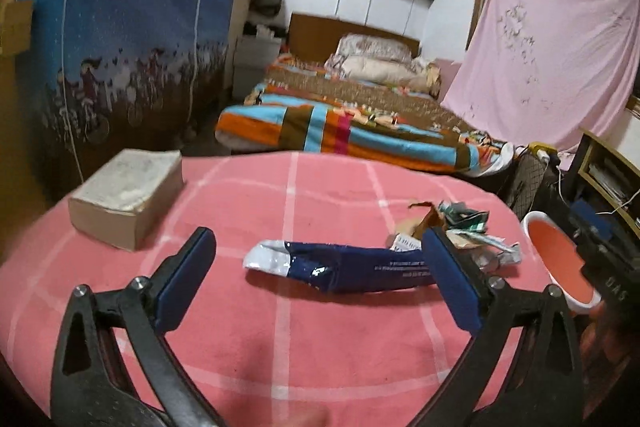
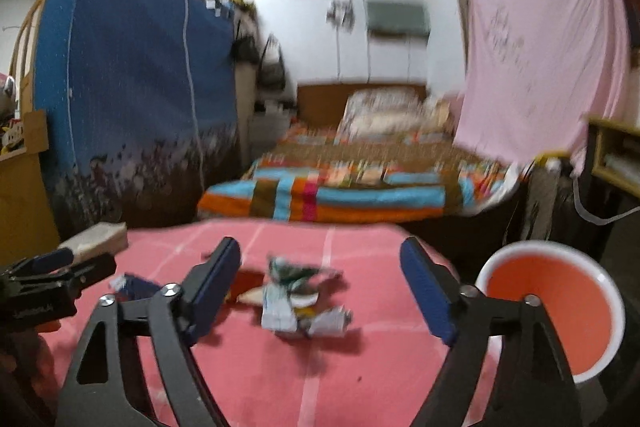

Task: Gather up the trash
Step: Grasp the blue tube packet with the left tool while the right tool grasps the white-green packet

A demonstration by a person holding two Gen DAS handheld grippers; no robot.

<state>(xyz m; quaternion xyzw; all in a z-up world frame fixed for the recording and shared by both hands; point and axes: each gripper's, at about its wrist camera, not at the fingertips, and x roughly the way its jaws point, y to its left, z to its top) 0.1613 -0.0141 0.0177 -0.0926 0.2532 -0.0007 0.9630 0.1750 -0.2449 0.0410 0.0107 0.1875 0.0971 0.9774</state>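
Note:
A crumpled dark blue and silver wrapper (image 1: 340, 267) lies on the pink checked tablecloth (image 1: 280, 347), between the fingers of my open, empty left gripper (image 1: 320, 267). A pile of crumpled wrappers and paper scraps (image 1: 452, 231) lies right of it. In the right wrist view that pile (image 2: 300, 303) lies between the fingers of my open, empty right gripper (image 2: 326, 283). A white bin with an orange inside (image 2: 556, 311) stands at the table's right edge; it also shows in the left wrist view (image 1: 560, 263). The left gripper's tip (image 2: 48, 279) shows at the left.
A thick worn book (image 1: 128, 195) lies on the table's far left. Beyond the table stand a bed with a striped quilt (image 1: 340, 131), a blue fabric wardrobe (image 1: 132, 27), a hanging pink sheet (image 1: 552, 59) and a shelf (image 1: 608, 171) at the right.

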